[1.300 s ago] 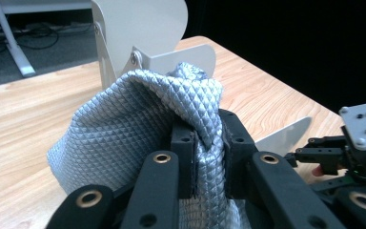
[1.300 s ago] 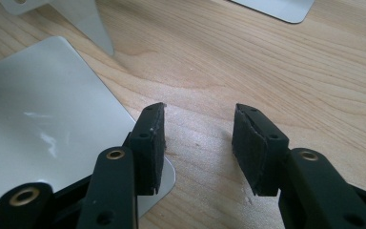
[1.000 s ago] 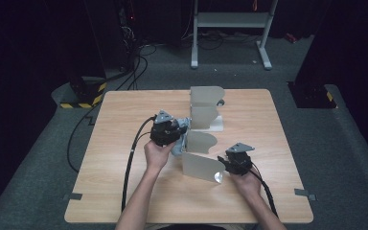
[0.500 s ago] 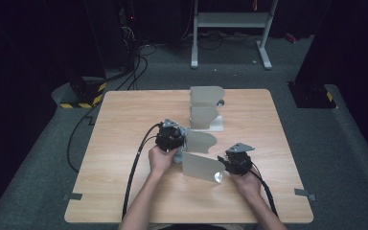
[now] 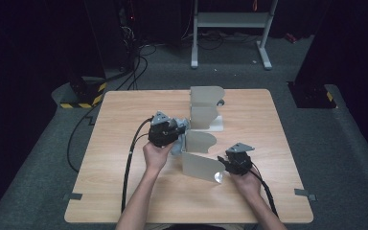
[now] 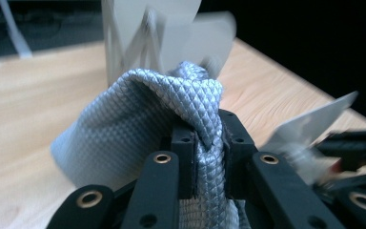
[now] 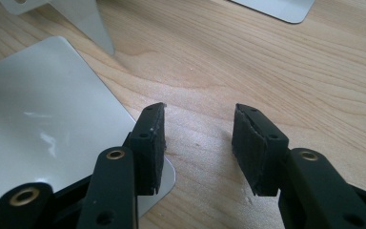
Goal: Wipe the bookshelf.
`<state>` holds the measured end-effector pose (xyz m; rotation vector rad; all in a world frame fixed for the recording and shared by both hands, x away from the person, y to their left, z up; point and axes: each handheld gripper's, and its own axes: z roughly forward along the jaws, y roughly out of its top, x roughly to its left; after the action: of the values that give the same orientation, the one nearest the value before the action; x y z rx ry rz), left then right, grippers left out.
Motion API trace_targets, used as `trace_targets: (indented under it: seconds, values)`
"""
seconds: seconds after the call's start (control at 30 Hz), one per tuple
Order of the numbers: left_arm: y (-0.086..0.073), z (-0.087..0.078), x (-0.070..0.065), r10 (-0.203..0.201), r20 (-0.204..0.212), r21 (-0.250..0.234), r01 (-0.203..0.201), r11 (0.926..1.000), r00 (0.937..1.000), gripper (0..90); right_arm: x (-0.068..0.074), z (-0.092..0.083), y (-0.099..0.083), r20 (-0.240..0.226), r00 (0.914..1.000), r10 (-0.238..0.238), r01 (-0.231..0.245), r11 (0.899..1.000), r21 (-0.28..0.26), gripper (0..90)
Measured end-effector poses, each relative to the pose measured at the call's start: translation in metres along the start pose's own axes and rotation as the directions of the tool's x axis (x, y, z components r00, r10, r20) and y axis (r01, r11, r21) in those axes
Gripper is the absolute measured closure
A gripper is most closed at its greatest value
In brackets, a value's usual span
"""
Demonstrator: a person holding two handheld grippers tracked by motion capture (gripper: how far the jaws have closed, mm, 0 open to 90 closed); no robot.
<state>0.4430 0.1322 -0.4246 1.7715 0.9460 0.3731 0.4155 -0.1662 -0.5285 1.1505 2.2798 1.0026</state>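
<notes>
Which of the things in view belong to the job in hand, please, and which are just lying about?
In the job:
grey cloth, pinched in the left gripper
grey panels
right gripper, open beside the flat panel

Lying about:
cables on the floor
white frame

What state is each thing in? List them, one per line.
Left gripper: shut on the grey cloth, held above the table.
Grey cloth: bunched, pinched between the fingers.
Right gripper: open, nothing between its fingers, low over the table.
Front metal bookend: upright, beside the right gripper.
Rear metal bookends: upright, standing together.
</notes>
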Motion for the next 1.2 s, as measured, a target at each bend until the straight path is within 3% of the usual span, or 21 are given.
trace_targets:
  seconds: [0.17,0.33,0.67,0.93,1.2]
  values:
    - [0.014,-0.011,-0.012,0.038,0.015,-0.050,-0.037,0.9981,0.9991,78.7,0.000,0.000,0.000,0.000,1.0000,-0.002,0.002,1.000,0.000,55.6]
    - [0.019,-0.011,-0.014,0.056,0.005,-0.051,-0.055,0.9972,0.9984,78.6,0.000,0.000,0.000,0.001,1.0000,0.000,0.000,1.000,0.000,55.6]
    - [0.001,0.010,-0.002,0.036,-0.016,0.044,-0.035,0.9984,0.9992,78.6,0.000,0.000,0.000,0.001,1.0000,0.000,0.000,1.000,0.000,55.6]
    - [-0.009,0.017,0.004,0.008,-0.010,0.067,-0.008,0.9977,0.9999,78.5,0.000,0.000,0.000,0.000,1.0000,-0.001,0.001,1.000,0.000,55.6]
    - [-0.026,0.035,0.011,-0.010,-0.019,0.156,0.013,0.9877,0.9998,78.5,0.000,0.000,0.000,0.001,1.0000,-0.001,0.001,1.000,0.000,55.6]
